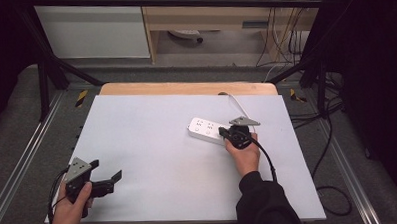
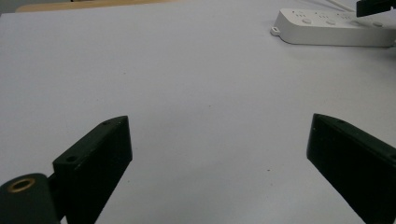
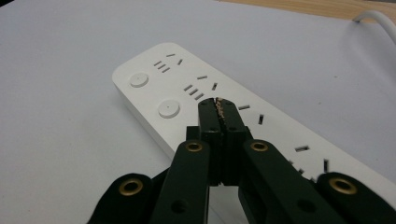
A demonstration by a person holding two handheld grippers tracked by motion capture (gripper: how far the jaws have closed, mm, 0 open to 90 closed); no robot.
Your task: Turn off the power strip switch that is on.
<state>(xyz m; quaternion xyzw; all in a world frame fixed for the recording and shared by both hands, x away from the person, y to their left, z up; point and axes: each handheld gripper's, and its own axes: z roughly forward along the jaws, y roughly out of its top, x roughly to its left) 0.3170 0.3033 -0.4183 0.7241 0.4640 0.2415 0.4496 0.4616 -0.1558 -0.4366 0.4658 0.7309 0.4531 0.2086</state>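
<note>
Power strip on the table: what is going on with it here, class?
A person holds a two-jaw gripper in each hand at a white-topped table. The right gripper, jaws closed together, is poised over the top of the white power strip, near its socket slots and round buttons; whether it touches cannot be told. The left gripper hangs open near the table's front left corner, away from the strip, holding nothing.

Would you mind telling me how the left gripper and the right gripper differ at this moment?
The left gripper has its jaws spread wide; the right gripper has its jaws pressed together. The left gripper sits near the table's front left corner, far from the power strip; the right gripper sits over the strip's sockets. Both are black and hand-held.
</note>
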